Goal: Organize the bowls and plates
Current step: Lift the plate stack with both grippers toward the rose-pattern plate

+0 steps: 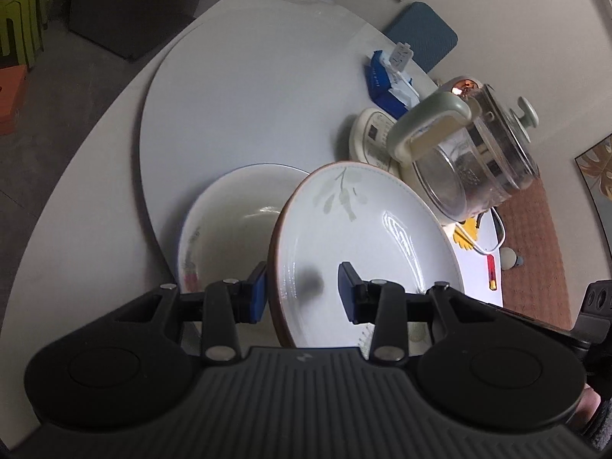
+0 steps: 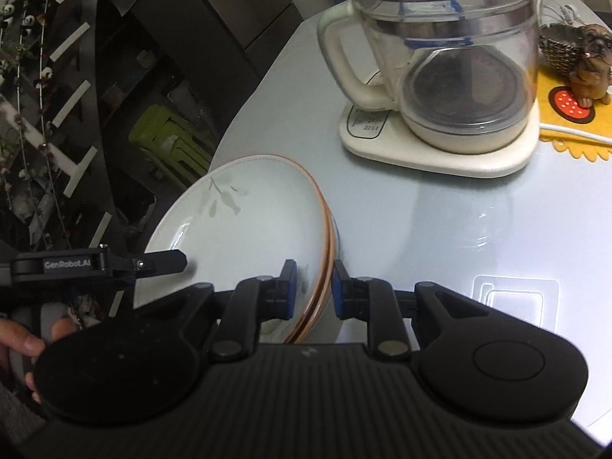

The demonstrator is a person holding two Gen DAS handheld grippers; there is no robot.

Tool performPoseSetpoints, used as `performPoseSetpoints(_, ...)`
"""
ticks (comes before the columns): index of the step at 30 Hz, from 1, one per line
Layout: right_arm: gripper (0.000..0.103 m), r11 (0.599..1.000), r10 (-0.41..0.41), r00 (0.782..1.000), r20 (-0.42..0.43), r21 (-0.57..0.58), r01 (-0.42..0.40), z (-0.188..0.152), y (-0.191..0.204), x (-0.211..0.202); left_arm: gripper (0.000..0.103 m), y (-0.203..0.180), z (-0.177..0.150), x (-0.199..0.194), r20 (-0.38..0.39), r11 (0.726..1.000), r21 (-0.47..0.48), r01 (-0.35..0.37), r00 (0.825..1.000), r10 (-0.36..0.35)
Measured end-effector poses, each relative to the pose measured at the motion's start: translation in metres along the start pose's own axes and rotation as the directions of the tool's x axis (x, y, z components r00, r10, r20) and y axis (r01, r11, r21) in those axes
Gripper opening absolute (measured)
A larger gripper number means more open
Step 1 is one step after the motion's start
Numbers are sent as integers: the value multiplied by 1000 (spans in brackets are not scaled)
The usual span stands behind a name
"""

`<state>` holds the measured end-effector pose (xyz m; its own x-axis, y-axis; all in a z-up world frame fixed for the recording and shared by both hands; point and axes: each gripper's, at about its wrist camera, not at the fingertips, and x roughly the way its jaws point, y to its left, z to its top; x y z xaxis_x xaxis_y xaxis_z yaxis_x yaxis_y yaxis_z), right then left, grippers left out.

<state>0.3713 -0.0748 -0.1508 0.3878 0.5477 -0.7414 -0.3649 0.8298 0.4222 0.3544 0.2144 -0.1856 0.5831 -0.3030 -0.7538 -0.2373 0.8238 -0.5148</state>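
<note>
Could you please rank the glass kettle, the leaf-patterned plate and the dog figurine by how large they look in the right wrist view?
1. Leaf-patterned plate and glass kettle: similar spread; the plate is nearer and the kettle cut off at the top, so I won't rank them.
2. Dog figurine: clearly smallest.

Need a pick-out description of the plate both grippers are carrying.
Start at the glass kettle on its cream base. In front of it both sets of jaws clamp a white plate. Its brown rim and pale leaf print distinguish it from the plain white bowl beside it.
</note>
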Motion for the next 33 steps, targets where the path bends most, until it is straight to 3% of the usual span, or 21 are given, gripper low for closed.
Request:
performPoseSetpoints(10, 22, 999, -4, 996, -84, -45, 0, 2, 14, 55, 43, 44, 5, 20, -7, 997, -53, -49, 999, 49)
performPoseSetpoints(25, 22, 997, -29, 993, -116, -72, 21, 10, 7, 70, 43, 37, 9, 47, -89, 995, -18, -101, 991, 99)
performPoseSetpoints(33, 21, 999, -34, 986, -161, 4, 35, 14, 1, 74, 43, 41, 18, 50, -173, 988, -109, -113, 980, 93)
